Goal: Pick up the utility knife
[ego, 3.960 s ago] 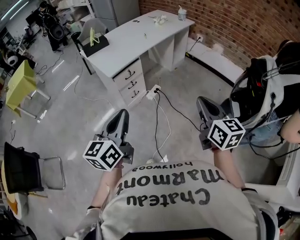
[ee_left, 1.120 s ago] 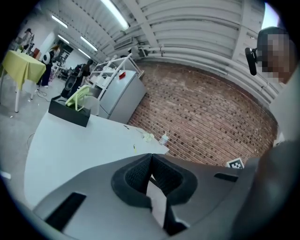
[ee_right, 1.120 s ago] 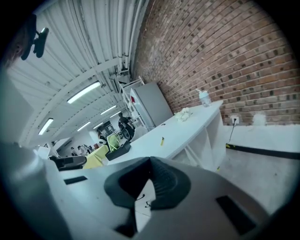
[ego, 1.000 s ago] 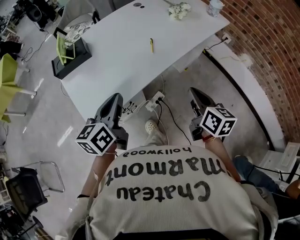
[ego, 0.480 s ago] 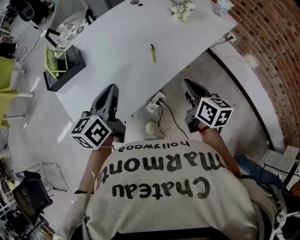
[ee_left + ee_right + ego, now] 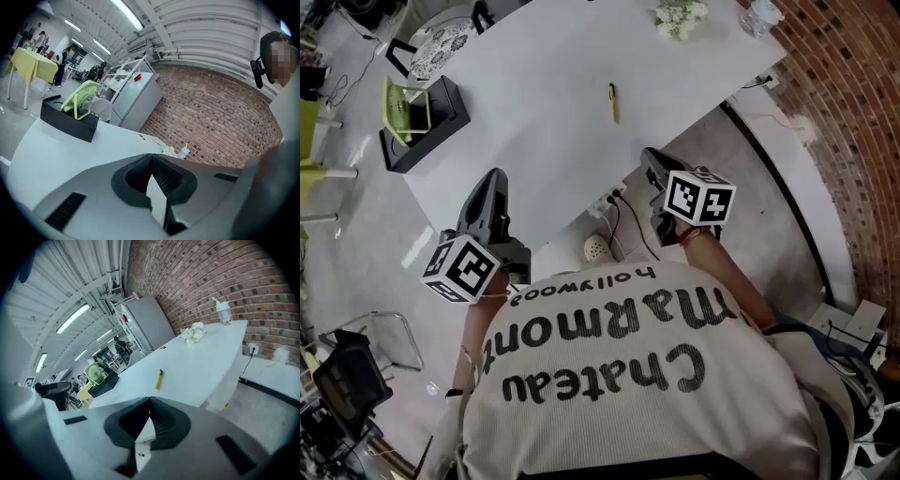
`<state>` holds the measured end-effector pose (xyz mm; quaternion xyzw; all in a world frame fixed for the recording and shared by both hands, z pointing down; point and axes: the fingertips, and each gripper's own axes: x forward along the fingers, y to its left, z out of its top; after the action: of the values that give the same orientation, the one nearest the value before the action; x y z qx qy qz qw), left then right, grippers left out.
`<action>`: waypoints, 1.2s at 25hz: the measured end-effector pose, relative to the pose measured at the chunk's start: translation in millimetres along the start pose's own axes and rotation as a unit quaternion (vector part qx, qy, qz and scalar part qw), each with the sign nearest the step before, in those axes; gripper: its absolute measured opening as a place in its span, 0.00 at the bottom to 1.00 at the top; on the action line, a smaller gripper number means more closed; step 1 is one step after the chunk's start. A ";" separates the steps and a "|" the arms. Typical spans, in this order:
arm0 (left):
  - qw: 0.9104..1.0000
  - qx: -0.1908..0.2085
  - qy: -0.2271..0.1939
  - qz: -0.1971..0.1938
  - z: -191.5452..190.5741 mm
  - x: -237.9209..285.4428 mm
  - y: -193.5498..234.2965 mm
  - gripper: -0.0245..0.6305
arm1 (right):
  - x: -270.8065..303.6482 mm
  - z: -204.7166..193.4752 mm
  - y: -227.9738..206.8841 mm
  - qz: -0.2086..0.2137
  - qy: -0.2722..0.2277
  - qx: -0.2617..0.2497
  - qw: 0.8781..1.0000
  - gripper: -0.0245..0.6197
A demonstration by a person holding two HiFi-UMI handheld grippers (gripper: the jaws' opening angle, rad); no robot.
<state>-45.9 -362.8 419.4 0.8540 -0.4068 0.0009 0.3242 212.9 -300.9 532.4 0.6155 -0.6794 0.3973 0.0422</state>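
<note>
Bench point(image 6: 534, 112): white top, smooth, low sheen, looks like laminate.
Utility knife point(image 6: 612, 101): yellow body, smooth, plastic by the look of it.
Left gripper point(image 6: 494, 178) and right gripper point(image 6: 649, 154): grey moulded plastic, matt. Inner pads point(image 6: 165, 177) are dark, finely ribbed and rubber-like.
Floor point(image 6: 356, 225): grey, polished, glossy, with light reflections.
Wall point(image 6: 853, 103): red brick, rough, matt.
Shirt point(image 6: 609, 412): pale ribbed knit cloth with dark printed lettering.
Black box point(image 6: 450, 103): matt finish.
</note>
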 end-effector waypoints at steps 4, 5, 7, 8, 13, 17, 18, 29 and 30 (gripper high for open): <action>1.000 -0.005 -0.011 0.023 6.4 -13.5 14.3 0.04 | 22.1 0.6 2.9 -0.001 0.012 -0.009 1.000 0.08; 0.999 -0.006 -0.014 0.030 7.8 -17.0 16.7 0.04 | 27.3 0.3 4.1 -0.001 0.017 -0.012 1.000 0.09; 0.999 -0.009 -0.021 0.040 9.6 -23.9 20.1 0.04 | 35.0 -1.7 5.7 -0.001 0.028 -0.018 0.999 0.12; 0.999 -0.011 -0.028 0.043 10.8 -27.3 21.5 0.04 | 38.4 -2.6 6.7 -0.001 0.033 -0.021 0.999 0.12; 0.996 -0.019 -0.043 0.078 11.4 -46.7 33.4 0.04 | 58.9 -3.5 10.8 0.000 0.052 -0.040 0.998 0.19; 0.992 -0.037 -0.063 0.104 8.3 -56.7 42.9 0.04 | 73.4 2.0 11.4 0.004 0.064 -0.052 0.997 0.21; 0.991 -0.039 -0.068 0.111 8.9 -57.9 43.3 0.04 | 77.3 5.1 11.6 0.005 0.066 -0.056 0.996 0.23; 0.979 -0.074 -0.092 0.168 9.2 -41.2 31.0 0.04 | 115.9 34.3 4.8 -0.016 0.109 -0.140 0.984 0.34; 0.978 -0.074 -0.093 0.170 8.7 -39.1 28.3 0.04 | 117.5 33.6 3.0 -0.015 0.115 -0.150 0.982 0.35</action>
<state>-94.0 -353.4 417.8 0.7423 -0.5733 -0.0537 0.3426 196.7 -415.3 572.2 0.5627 -0.7122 0.3586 0.2180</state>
